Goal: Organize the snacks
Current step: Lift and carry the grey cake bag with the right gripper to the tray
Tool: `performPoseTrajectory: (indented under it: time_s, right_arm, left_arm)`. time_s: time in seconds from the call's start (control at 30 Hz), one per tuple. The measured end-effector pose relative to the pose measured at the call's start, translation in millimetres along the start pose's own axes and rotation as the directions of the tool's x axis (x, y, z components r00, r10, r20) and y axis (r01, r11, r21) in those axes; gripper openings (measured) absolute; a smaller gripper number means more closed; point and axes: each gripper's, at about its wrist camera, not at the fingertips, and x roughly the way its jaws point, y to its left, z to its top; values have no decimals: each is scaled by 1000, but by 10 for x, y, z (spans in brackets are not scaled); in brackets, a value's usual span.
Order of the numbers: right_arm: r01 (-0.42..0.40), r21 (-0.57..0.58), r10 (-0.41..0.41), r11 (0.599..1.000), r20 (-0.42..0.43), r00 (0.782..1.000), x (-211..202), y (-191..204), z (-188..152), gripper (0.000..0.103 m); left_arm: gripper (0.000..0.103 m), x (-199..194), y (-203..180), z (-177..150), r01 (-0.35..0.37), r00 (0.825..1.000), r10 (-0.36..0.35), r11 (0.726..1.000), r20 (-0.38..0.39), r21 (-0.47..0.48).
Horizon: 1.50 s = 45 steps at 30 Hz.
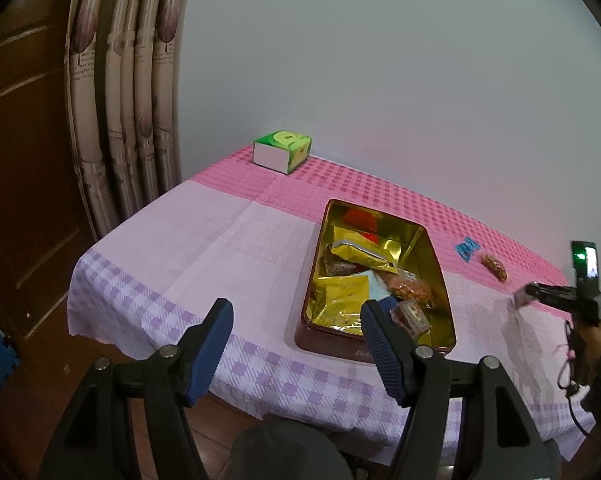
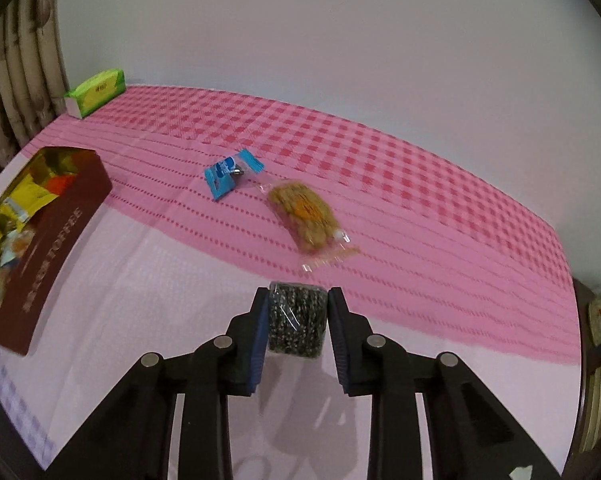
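A dark red toffee tin (image 1: 440, 264) (image 2: 60, 240) with a gold inside stands open on the table, holding several wrapped snacks. My left gripper (image 1: 296, 312) is open and empty, just in front of the tin's near left corner. My right gripper (image 2: 298, 300) is shut on a black sesame snack bar (image 2: 298, 326) in clear wrap, held above the cloth right of the tin. It also shows at the right edge of the left wrist view (image 1: 540, 294). A blue wrapped candy (image 2: 230, 174) (image 1: 467, 249) and an orange-brown cracker packet (image 2: 306, 216) (image 1: 495, 267) lie on the pink check beyond it.
A green tissue box (image 1: 283, 151) (image 2: 96, 92) stands at the far left corner of the table by the curtain (image 1: 128, 100). The tablecloth (image 1: 204, 240) hangs over the near edge. A white wall backs the table. A wooden door is at the left.
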Motion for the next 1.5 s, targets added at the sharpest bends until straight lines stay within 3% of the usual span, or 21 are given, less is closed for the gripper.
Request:
performPoseTrajectory:
  time_s: [0.23,0.37,0.63,0.87,1.23,1.5]
  right_arm:
    - [31,8,-31,999,34,999,-453,-52,-527,25]
    - [21,12,-22,1000,73,997,-703,-27,-607,25]
    - [22,13,-24,1000,184,983,-1225,205,-216,25]
    - [16,-35,-7,999,243,970,-1444,799,255,25]
    - [-12,-148,52,989,266,963,-1465,1685,618,25]
    - [-37,-202,86,979,241,967,-1327,2133,654,25]
  left_arm:
    - [68,-72,-81,-17,-3,1000,2,1000,19,31]
    - [68,-119,-123,-27,-11,999,9,999,33,47]
    - [68,-204,-85,-32,-32,998,29,999,56,38]
    - [68,-244,-26,-12,-30,997,29,999,66,14]
    - [68,-212,107,12,-28,998,30,999,48,-41]
    - [68,-183,165,19,-25,999,28,998,36,-65]
